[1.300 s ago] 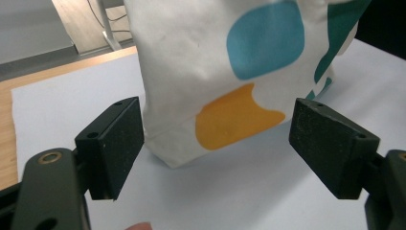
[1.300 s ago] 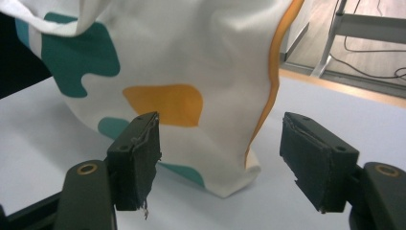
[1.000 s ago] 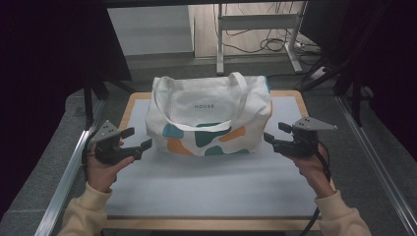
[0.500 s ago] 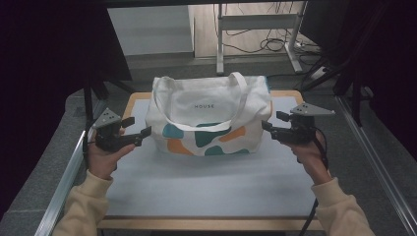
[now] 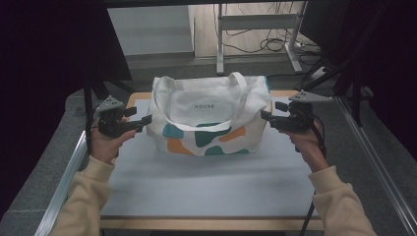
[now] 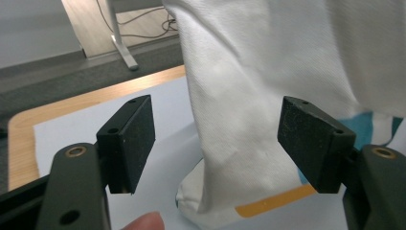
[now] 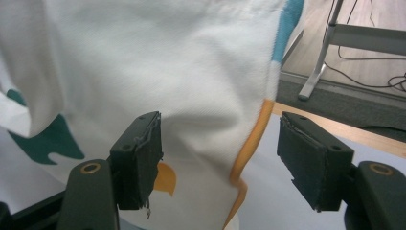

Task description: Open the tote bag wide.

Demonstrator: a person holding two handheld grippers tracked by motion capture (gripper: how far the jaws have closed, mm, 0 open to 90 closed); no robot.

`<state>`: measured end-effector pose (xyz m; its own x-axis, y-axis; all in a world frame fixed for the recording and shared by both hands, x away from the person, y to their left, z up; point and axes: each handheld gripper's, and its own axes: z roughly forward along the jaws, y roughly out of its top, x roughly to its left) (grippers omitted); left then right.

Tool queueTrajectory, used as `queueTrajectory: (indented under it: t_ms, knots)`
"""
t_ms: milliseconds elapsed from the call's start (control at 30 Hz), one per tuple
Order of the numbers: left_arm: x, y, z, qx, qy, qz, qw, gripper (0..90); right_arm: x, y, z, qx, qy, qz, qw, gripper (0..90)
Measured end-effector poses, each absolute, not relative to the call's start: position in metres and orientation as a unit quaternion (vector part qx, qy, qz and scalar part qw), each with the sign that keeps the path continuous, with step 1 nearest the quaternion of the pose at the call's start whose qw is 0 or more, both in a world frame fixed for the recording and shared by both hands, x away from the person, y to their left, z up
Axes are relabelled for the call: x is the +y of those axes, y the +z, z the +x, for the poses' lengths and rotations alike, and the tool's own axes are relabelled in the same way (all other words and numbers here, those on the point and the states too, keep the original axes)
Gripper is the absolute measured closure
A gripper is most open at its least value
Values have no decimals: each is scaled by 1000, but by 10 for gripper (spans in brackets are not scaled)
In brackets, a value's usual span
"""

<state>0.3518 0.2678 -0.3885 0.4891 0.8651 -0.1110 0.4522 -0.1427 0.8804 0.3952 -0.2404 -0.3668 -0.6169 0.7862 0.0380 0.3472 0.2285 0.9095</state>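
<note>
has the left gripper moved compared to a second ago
Yes. In the high view the left gripper has moved away from the person and in toward the tote bag, closing the gap to the bag's left side. Its fingers have just been closing, with the bag's edge between them.

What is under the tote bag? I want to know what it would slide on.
The bag stands on a pale blue mat laid over a wooden table. The patch of mat directly beneath the bag is covered.

Tote bag showing matt woven white cloth with printed teal and orange patches, bench showing smooth pale matt sheet over wood edge, hand-held gripper pads looking rough black rubber.
</note>
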Motion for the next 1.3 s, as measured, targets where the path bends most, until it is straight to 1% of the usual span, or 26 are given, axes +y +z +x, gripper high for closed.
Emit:
queueTrajectory:
  t_ms: [67,300,500,767,800,867,1000,1100,1133,1233,1267,1300]
  knots:
    - [267,-389,357,454,216,725,471,292,-240,-367,402,754,486,379,227,318]
    - [263,-391,367,454,217,730,463,289,-238,-366,415,754,487,382,220,317]
    - [265,-394,373,455,212,732,461,269,-242,-363,421,750,490,388,216,313]
    - [265,-398,379,455,201,735,461,239,-244,-361,424,751,491,388,210,275]
    - [264,-399,380,455,199,736,460,233,-244,-362,426,754,489,387,208,261]
    - [263,-400,382,455,198,737,459,229,-244,-363,427,755,488,387,206,260]
    - [259,-402,384,455,189,740,458,227,-244,-366,432,753,497,389,187,267]
    - [256,-404,385,450,181,745,458,245,-246,-369,436,751,511,387,158,310]
    - [255,-405,385,448,178,746,459,245,-246,-369,436,751,511,387,158,310]
    - [253,-410,385,438,161,752,465,318,-245,-369,434,756,515,377,147,383]
    - [253,-410,385,438,161,752,465,355,-245,-369,434,756,515,377,147,383]
    - [252,-411,384,433,153,755,468,401,-244,-370,432,759,516,369,143,454]
